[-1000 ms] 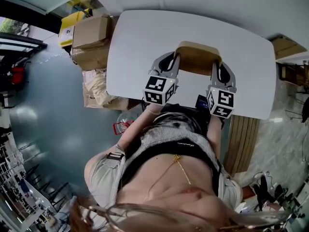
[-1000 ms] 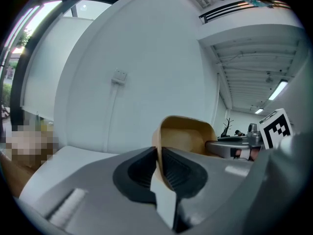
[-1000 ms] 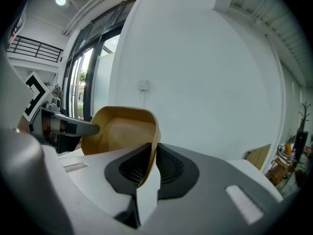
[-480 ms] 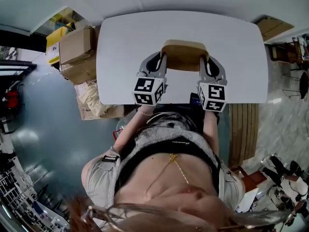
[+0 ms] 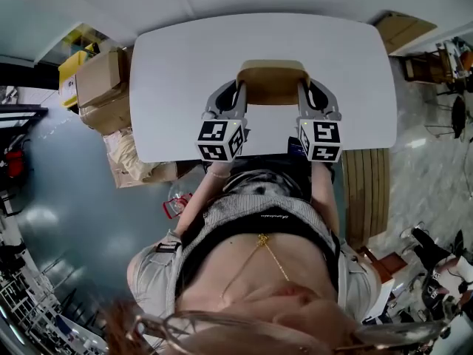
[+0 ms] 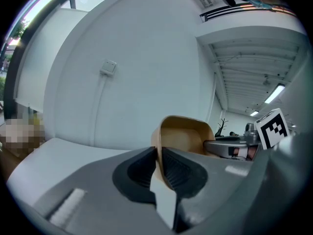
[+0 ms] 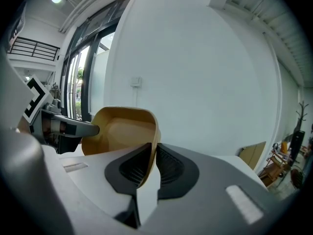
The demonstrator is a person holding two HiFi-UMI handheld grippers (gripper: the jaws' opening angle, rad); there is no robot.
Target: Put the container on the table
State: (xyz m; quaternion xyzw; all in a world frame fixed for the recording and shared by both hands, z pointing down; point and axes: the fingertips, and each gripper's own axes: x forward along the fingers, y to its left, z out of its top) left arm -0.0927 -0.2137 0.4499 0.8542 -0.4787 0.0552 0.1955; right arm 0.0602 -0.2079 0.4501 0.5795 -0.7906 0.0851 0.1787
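Head view: the tan container (image 5: 272, 83) is over the white table (image 5: 185, 58), a little toward 6 o'clock of its middle. The left gripper (image 5: 238, 89) is at its 9 o'clock wall and the right gripper (image 5: 304, 89) at its 3 o'clock wall.
Left gripper view: the jaws pinch the container's thin wall; its hollow lies toward 1 o'clock.
Right gripper view: the jaws pinch the opposite wall; the hollow lies toward 11 o'clock.
Contact with table: cannot tell.

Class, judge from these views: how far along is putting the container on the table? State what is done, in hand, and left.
Done: the container has been brought over the table. In hand: the left gripper and right gripper each clamp one side wall. Left: set it down and open both; whether its base touches yet is unclear.
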